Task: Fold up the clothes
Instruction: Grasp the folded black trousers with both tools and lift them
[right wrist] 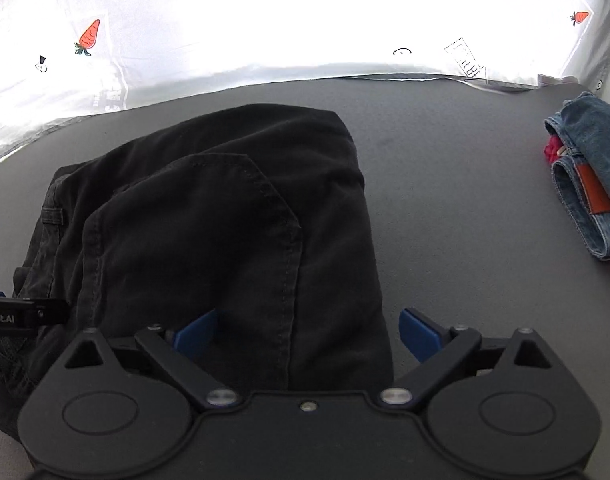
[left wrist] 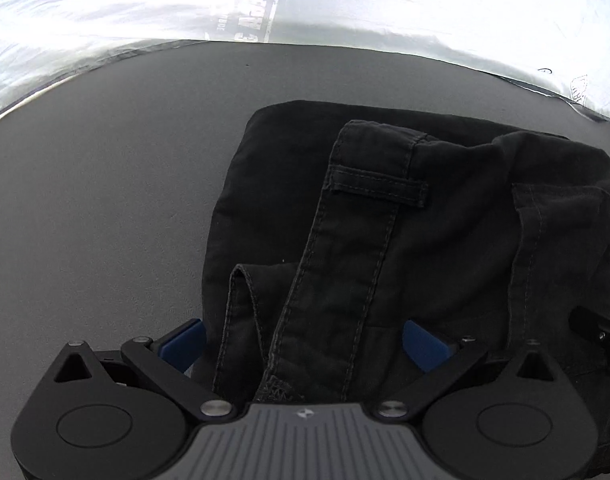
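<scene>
Black trousers [right wrist: 225, 216] folded, bunched mid grey mat [right wrist: 445, 184]. L gripper [left wrist: 305, 344] fingers spread, waistband between, pads not pressing. R gripper [right wrist: 309, 334] spread wide over right edge. White printed sheet [right wrist: 265, 20] behind mat; folded jeans [right wrist: 589, 168] far right. Mat bare between.

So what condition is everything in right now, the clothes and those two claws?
Black cotton trousers: folded into a bundle, lying on the grey table.
Blue denim jeans: folded, set aside at the table's right edge.
White printed sheet: spread out behind the table.
Left claw: open, black fabric between its pads, not pinched.
Right claw: wide open, holding nothing.
</scene>
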A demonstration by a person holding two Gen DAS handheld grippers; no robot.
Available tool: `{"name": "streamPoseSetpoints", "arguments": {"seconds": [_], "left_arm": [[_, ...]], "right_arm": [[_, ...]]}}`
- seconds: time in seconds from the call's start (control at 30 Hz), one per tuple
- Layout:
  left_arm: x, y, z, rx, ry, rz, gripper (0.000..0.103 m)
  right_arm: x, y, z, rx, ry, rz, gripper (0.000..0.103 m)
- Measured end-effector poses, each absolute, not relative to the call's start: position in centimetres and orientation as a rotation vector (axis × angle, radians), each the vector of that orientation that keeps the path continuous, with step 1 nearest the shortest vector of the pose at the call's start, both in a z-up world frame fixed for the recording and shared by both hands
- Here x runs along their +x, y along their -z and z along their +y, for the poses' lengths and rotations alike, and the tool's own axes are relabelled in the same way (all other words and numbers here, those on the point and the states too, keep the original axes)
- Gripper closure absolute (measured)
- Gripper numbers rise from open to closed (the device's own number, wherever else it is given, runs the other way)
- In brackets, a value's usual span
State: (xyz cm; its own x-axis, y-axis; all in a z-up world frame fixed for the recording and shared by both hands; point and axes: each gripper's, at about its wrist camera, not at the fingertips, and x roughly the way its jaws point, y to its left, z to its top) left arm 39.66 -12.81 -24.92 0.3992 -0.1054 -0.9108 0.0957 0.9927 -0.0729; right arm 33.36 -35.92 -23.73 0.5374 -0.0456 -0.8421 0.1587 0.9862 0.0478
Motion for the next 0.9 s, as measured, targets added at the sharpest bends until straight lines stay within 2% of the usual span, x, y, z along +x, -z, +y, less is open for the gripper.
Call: {"name": "streamPoseSetpoints", "arguments": {"seconds": [0.27, 0.7, 0.9], "left_arm": [[40.3, 25.8, -12.2, -0.05, 0.148, 1.181, 0.0], [41.6, 25.4, -12.5, 0.176, 0.305, 1.059, 0.0], [43.9, 25.8, -11.3, 0.129, 0.408, 1.039, 0.0]], "right_arm": [[34.8, 25.0, -38.0, 0.212, -0.017, 1.027, 0.0], [37.3, 25.1, -39.6, 0.292, -0.143, 1.005, 0.0], [39.6, 25.4, -39.7, 0.319, -0.223, 1.022, 0.0]]}}
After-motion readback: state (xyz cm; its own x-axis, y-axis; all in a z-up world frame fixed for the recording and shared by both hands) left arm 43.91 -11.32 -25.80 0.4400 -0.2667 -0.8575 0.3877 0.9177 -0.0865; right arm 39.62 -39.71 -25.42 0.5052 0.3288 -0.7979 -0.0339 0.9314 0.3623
